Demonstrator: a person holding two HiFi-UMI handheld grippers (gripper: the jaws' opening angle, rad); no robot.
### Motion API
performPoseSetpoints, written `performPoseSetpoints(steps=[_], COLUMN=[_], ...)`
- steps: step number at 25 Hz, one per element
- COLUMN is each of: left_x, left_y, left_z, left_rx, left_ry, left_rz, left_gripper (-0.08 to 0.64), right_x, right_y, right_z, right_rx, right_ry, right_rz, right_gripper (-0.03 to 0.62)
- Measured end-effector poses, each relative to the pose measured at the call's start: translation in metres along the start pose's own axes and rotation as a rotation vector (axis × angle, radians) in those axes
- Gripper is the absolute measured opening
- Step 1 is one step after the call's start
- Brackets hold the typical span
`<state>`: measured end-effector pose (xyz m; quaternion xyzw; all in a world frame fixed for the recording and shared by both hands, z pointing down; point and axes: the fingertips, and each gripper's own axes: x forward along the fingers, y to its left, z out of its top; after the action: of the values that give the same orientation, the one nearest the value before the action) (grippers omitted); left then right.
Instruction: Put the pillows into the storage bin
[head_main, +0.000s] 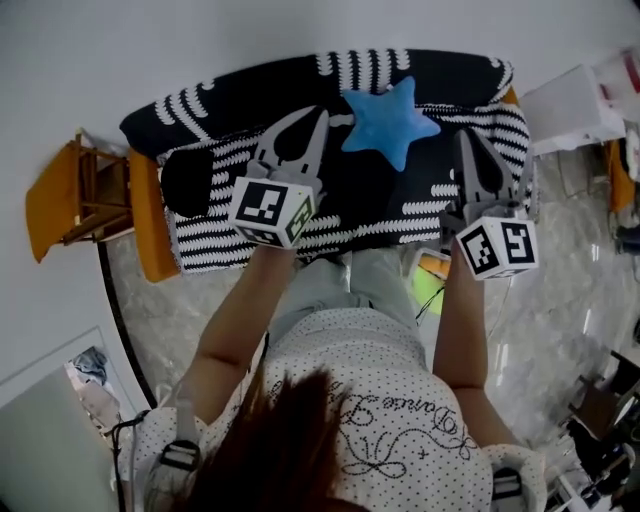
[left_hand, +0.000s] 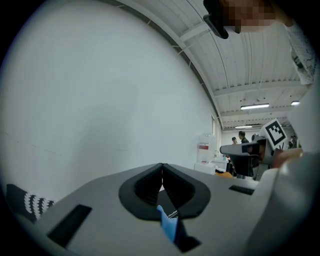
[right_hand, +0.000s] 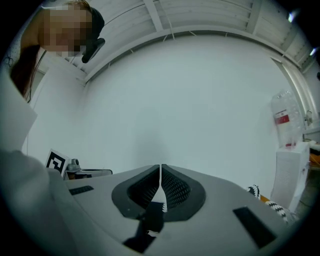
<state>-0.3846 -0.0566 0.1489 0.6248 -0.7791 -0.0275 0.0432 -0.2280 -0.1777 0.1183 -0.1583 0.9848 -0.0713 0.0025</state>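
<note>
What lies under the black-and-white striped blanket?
At its left edge, orange upholstery peeks out; the striped blanket hides the rest. A blue star pillow lies on top.

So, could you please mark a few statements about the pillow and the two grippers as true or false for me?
1. The blue star pillow lies on the striped cover, between the left gripper and the right gripper. True.
2. The left gripper is holding the star pillow. False: its jaws are together with nothing gripped, and the pillow lies beside it.
3. The right gripper has its jaws wide apart. False: they are together.
4. Both grippers are over the striped cover. True.
</note>
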Motion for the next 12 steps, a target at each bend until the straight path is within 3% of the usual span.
performPoseSetpoints(steps=[7,12], left_x=[0.056,0.102], left_y=[0.011,0.011], left_z=[-0.009,-0.020], left_rx=[-0.002,-0.022], left_ry=[0.022,0.014], left_rz=[0.098,0.183], left_gripper=[0.003,0.003], right_x=[0.052,0.098], right_y=[-0.059,-0.103], right_z=[0.003,-0.015], right_rx=[-0.001,0.012], right_ry=[0.011,0.060], right_rz=[0.087,0.193], right_gripper=[0.022,0.026])
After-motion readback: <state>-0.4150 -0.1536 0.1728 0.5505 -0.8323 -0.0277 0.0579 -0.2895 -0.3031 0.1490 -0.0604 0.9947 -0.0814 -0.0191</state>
